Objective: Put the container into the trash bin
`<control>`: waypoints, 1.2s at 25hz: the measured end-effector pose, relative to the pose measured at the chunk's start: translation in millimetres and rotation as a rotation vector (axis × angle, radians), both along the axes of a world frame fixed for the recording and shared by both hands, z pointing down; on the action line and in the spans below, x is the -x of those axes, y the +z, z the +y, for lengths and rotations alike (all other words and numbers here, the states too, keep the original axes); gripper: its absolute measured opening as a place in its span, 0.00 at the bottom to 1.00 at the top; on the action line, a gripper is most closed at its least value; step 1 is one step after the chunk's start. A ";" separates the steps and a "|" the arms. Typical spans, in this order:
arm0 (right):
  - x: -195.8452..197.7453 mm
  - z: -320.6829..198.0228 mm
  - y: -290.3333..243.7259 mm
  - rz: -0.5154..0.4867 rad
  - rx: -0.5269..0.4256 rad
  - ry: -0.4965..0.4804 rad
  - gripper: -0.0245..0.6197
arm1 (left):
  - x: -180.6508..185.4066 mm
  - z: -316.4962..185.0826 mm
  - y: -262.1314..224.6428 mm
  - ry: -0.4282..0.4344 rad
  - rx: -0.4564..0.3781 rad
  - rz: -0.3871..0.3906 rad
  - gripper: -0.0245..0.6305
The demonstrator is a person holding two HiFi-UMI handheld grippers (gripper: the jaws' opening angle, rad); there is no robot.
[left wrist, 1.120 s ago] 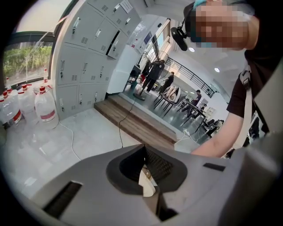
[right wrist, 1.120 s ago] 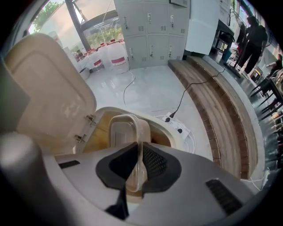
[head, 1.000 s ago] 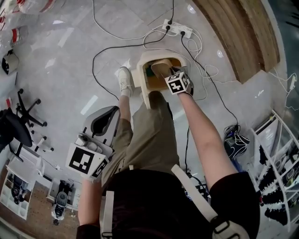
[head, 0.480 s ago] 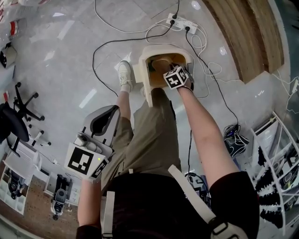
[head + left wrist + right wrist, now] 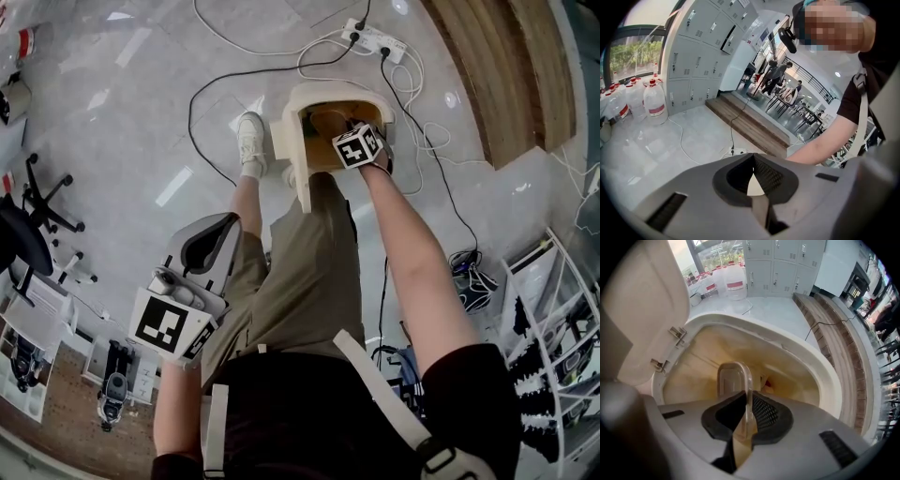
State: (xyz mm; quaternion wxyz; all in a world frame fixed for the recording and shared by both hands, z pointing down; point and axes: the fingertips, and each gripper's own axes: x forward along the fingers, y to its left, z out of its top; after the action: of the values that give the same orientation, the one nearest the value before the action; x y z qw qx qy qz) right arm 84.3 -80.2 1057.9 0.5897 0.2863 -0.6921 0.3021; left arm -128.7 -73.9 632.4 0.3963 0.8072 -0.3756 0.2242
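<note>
Container (image 5: 732, 380) clamped by its rim in right gripper (image 5: 749, 401), over open trash bin (image 5: 811, 366); lid (image 5: 647, 310) flipped up alongside. Left gripper (image 5: 753, 161) clenched, empty. Shoe (image 5: 250, 141) beside bin, power strip (image 5: 375, 37) beyond.

the container (image 5: 733, 380) is a clear plastic tub with rounded corners and a raised rim, seen edge-on and upright. it is clamped by one wall between the pads of the right tool (image 5: 746, 411), and most of its body stands out past them, hanging above the mouth of the trash bin (image 5: 806, 357). the trash bin (image 5: 292, 141) is cream-coloured plastic with a rounded rim and stands on the floor. its hinged lid (image 5: 642, 310) is flipped up and open. the inner walls are stained yellowish brown, and a small reddish scrap lies deep inside, too small to identify.
</note>
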 end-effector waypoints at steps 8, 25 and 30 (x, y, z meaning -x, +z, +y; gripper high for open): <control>14.3 13.3 9.5 -0.053 0.089 0.020 0.37 | 2.0 1.7 2.6 0.011 0.009 0.001 0.05; 9.0 0.2 -29.1 -0.030 -0.019 0.054 0.12 | -5.4 -7.2 -25.6 0.027 -0.028 0.022 0.05; 5.9 -0.3 -49.6 -0.046 -0.021 0.056 0.06 | -12.9 -6.5 -35.1 0.046 -0.041 0.028 0.05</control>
State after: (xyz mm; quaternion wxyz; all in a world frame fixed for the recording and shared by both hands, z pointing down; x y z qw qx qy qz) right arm 78.4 -80.5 1008.3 0.5620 0.3049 -0.7002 0.3177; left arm -115.8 -80.5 597.3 0.3798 0.8265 -0.3561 0.2142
